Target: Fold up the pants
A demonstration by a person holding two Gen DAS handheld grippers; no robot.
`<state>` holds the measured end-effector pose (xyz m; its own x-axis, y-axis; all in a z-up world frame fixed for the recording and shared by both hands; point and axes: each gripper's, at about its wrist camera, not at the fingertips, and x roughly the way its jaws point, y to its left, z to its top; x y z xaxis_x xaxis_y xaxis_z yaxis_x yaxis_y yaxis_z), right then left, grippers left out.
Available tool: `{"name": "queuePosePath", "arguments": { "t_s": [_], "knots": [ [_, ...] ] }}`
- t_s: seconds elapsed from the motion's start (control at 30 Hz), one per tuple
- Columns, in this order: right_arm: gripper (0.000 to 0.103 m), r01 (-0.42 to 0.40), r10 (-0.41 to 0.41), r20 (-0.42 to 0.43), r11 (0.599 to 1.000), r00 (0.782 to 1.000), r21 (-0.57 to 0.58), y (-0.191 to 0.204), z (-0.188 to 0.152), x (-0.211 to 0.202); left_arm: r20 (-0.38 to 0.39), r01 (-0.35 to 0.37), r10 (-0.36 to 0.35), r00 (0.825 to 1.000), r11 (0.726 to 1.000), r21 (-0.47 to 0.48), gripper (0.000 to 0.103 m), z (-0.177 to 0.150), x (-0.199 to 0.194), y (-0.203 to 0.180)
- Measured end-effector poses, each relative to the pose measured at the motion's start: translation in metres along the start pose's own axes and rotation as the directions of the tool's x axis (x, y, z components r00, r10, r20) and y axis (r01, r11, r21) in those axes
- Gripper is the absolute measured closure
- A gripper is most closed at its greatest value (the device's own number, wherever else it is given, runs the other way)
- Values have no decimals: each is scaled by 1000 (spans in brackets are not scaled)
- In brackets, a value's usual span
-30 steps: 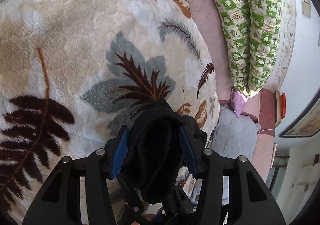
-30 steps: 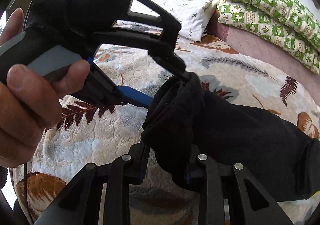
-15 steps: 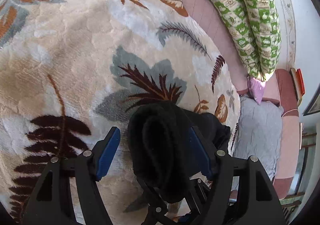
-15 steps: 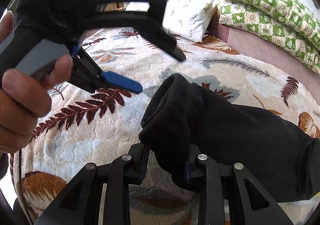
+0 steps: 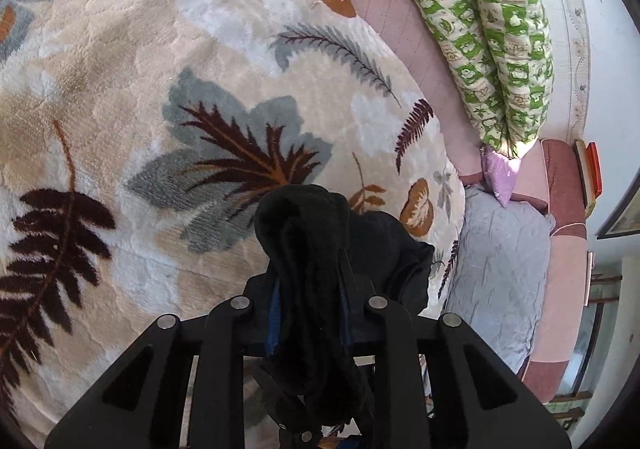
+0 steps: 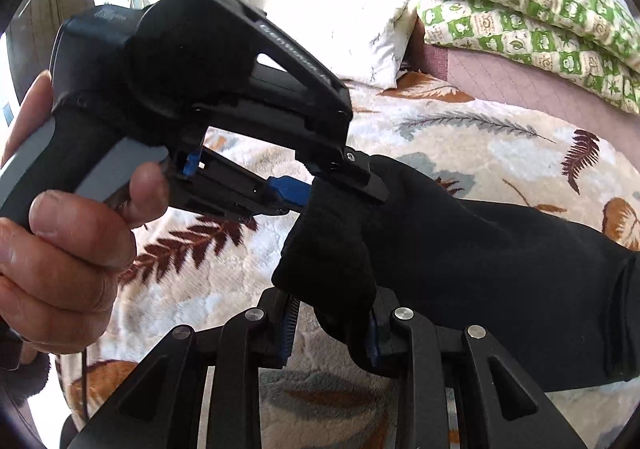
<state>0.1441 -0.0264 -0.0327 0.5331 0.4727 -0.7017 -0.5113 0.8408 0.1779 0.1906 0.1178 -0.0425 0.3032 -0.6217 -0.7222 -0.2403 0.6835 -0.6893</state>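
The black pants (image 6: 492,245) lie on a leaf-patterned blanket (image 5: 160,97) and stretch off to the right. Their near end (image 5: 308,249) is bunched and lifted. My left gripper (image 5: 308,313) is shut on this bunched end; in the right wrist view it (image 6: 340,189) comes in from the left, held by a hand (image 6: 68,245). My right gripper (image 6: 330,323) is shut on the same bunched end just below the left one.
A green checked quilt (image 5: 492,29) lies along the pink mattress edge (image 5: 404,29) by the wall. A white pillow (image 6: 360,29) sits at the head. A grey cushion (image 5: 500,265) lies to the right, beyond the blanket's edge.
Half a second ago my left gripper was open and away from the pants. It has come back and closed on the bunched end. My right gripper has kept its hold.
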Motion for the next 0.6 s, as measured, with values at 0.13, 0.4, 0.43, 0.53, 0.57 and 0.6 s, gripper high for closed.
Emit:
{"name": "queuePosePath", "arguments": {
  "t_s": [0.13, 0.4, 0.43, 0.53, 0.57, 0.6],
  "knots": [
    [76, -41, 36, 55, 995, 998, 86, -18, 4, -29, 12, -9, 8, 1000, 998, 59, 83, -11, 6, -49],
    [76, -126, 65, 184, 930, 981, 346, -112, -8, -95, -48, -72, 83, 995, 979, 193, 83, -38, 91, -166],
    [76, -138, 64, 199, 912, 978, 385, -130, -12, -102, -56, -84, 98, 994, 973, 214, 83, -41, 105, -179],
    [76, -172, 61, 235, 854, 970, 491, -178, -29, -118, -65, -126, 150, 987, 952, 278, 83, -54, 144, -213],
    [76, -184, 61, 245, 835, 968, 518, -192, -37, -122, -68, -141, 168, 984, 944, 298, 83, -58, 157, -222],
    [76, -194, 60, 254, 813, 965, 549, -208, -44, -126, -71, -156, 187, 980, 936, 316, 83, -62, 170, -230]
  ]
}}
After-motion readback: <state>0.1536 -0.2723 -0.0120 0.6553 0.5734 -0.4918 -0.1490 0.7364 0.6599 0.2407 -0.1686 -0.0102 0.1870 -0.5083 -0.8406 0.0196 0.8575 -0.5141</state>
